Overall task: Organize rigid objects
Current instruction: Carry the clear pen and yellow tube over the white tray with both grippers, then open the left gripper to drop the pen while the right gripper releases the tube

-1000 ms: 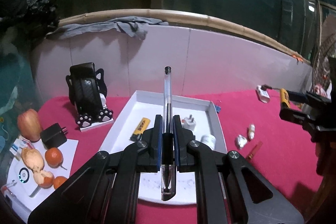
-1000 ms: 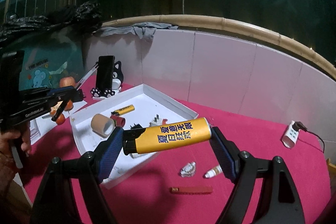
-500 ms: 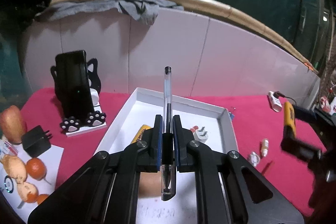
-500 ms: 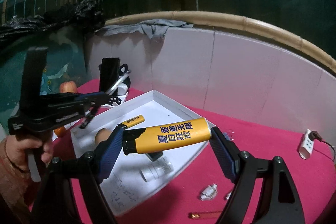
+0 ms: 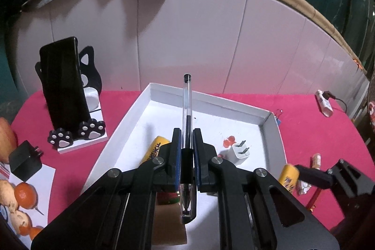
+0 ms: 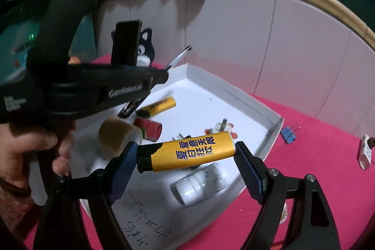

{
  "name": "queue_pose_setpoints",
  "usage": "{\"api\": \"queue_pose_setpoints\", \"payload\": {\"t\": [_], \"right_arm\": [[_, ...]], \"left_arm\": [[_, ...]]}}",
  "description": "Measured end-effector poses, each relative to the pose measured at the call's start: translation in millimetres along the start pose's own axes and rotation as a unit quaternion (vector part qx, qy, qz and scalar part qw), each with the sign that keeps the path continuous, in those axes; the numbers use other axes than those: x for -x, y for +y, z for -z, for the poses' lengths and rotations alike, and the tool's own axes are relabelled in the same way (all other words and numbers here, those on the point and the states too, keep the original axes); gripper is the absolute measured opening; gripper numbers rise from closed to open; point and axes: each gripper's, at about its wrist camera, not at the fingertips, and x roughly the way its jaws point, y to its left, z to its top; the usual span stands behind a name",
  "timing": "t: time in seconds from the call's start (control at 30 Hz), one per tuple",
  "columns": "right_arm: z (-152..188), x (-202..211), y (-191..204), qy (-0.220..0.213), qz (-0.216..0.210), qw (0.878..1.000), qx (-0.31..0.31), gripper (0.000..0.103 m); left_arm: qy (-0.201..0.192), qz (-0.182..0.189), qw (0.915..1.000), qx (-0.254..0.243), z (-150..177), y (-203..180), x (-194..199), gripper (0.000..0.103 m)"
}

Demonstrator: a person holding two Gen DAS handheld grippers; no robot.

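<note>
Left hand-held gripper clamped tight, right hand-held gripper spread wide, gripping

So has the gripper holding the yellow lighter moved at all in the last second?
Yes. The right gripper, shut on the yellow lighter, has come forward and down over the white tray; earlier the tray lay farther ahead and to its left.

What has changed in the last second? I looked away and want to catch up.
Both grippers moved in over the white tray. The left gripper still clamps the pen; the right gripper still holds the yellow lighter. Nothing was released; the tray's contents stayed put.
</note>
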Motion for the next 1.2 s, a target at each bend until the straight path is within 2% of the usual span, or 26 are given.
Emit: {"api": "queue_pose_setpoints", "payload": {"t": [0.3, 0.6, 0.67, 0.7, 0.73, 0.8, 1.0, 1.2], "right_arm": [[4, -15, 6, 0.015, -0.004, 1.000, 0.004, 0.082], [8, -17, 14, 0.013, 0.004, 1.000, 0.017, 0.083], [7, -14, 15, 0.003, 0.006, 1.000, 0.019, 0.084], [7, -12, 16, -0.001, 0.006, 1.000, 0.021, 0.085], [7, -11, 16, -0.003, 0.007, 1.000, 0.022, 0.090], [8, -5, 17, -0.013, 0.014, 0.999, 0.026, 0.103], [14, 14, 13, -0.039, 0.048, 0.998, 0.026, 0.103], [25, 42, -14, -0.059, 0.055, 0.996, -0.024, 0.103]], "left_arm": [[0.011, -0.007, 0.9999, -0.002, 2, -4, -13, 0.009], [0.006, -0.034, 0.9994, 0.010, 0, 0, -12, 0.009], [0.003, -0.044, 0.9990, 0.010, -1, 0, -9, 0.014], [0.000, -0.047, 0.9988, 0.012, -1, 1, -6, 0.027], [-0.004, -0.050, 0.9986, 0.016, -1, 2, -3, 0.061], [-0.017, -0.060, 0.9978, 0.024, -1, 4, 4, 0.100], [-0.061, -0.088, 0.9923, 0.062, 9, 21, 41, 0.102], [-0.106, -0.095, 0.9852, 0.096, 26, 33, 84, 0.102]]}}
